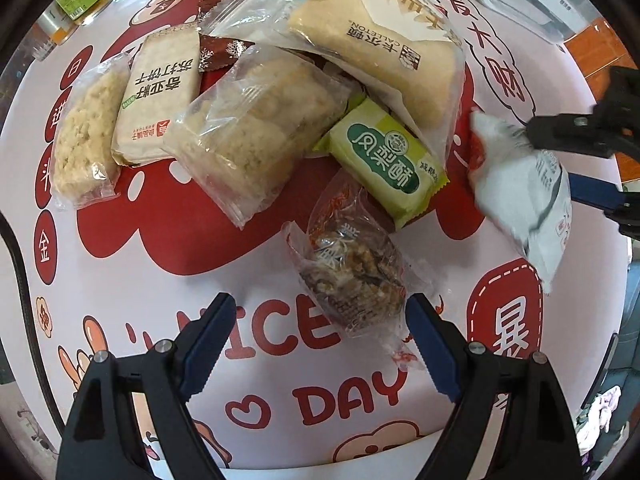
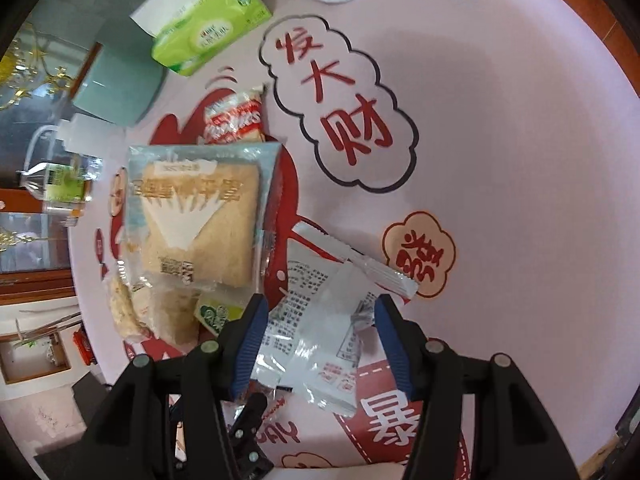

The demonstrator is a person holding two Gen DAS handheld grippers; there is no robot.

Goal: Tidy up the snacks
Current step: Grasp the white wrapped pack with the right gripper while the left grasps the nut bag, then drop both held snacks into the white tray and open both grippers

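Snack packets lie heaped on a round table point(image 1: 120, 280) covered in a pink-and-red cartoon cloth reading "NICE DAY": a green pineapple-cake packet point(image 1: 386, 160), a large bread pack point(image 1: 380, 48), and a clear nut-brittle packet point(image 1: 352, 272) just ahead of the left gripper point(image 1: 320, 344), whose jaws stand wide open.

From the right wrist, the right gripper point(image 2: 316, 344) has its jaws on either side of a white packet point(image 2: 320, 336), pressing its crumpled edges. A green tissue pack point(image 2: 208, 24) sits at the table's far edge, orange floor tiles beyond.
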